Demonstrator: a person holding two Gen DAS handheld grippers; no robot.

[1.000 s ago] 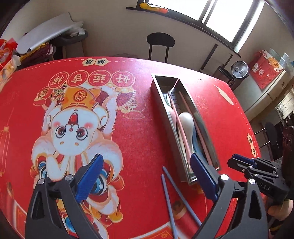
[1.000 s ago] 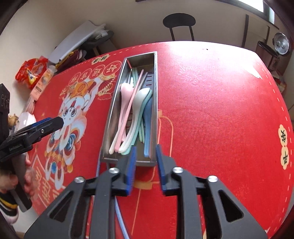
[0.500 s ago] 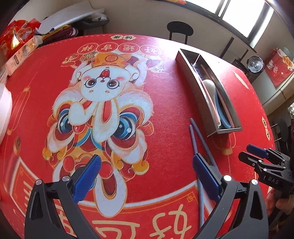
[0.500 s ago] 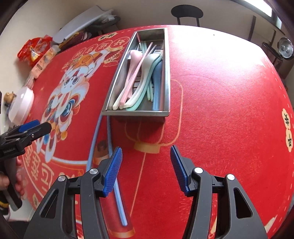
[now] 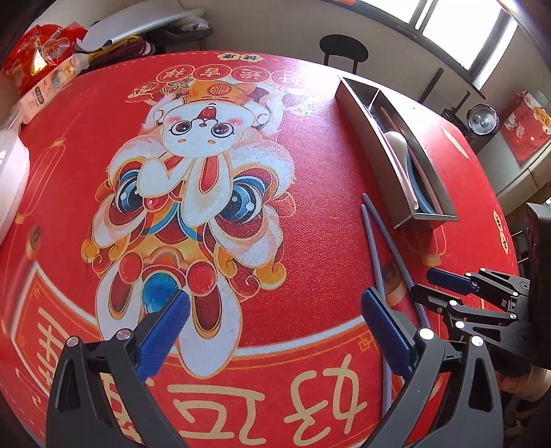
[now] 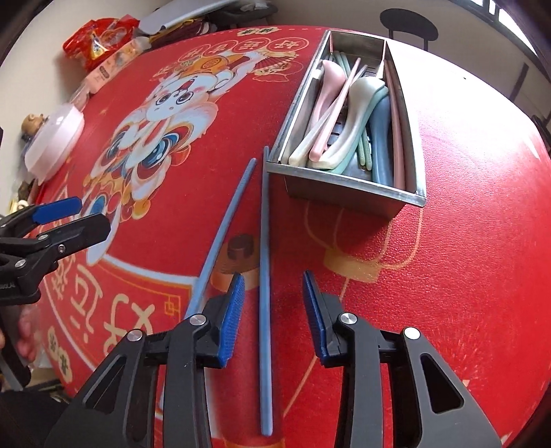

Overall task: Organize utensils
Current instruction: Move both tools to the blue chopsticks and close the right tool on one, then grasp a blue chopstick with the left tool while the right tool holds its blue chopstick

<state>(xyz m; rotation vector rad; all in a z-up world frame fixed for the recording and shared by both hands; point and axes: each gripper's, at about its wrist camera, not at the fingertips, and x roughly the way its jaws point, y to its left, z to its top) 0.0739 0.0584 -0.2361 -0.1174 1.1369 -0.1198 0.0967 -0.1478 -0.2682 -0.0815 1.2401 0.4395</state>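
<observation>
Red printed tablecloth covers whole table. Steel utensil tray far right, packed with pastel spoons and chopsticks. Two blue chopsticks loose on cloth, near side of tray, tips by its left corner. Left gripper jaws wide, empty, over cloth. Right gripper jaws wide, straddling right-hand chopstick. Judgement: light, stiff, thin, likely slippery; pinch mid-shaft, low against cloth.

— What do we see around the table?
— We see a pale wall, a black chair against it, and bright windows at the upper right.
— And light?
— Daylight shines on the red tablecloth.
</observation>
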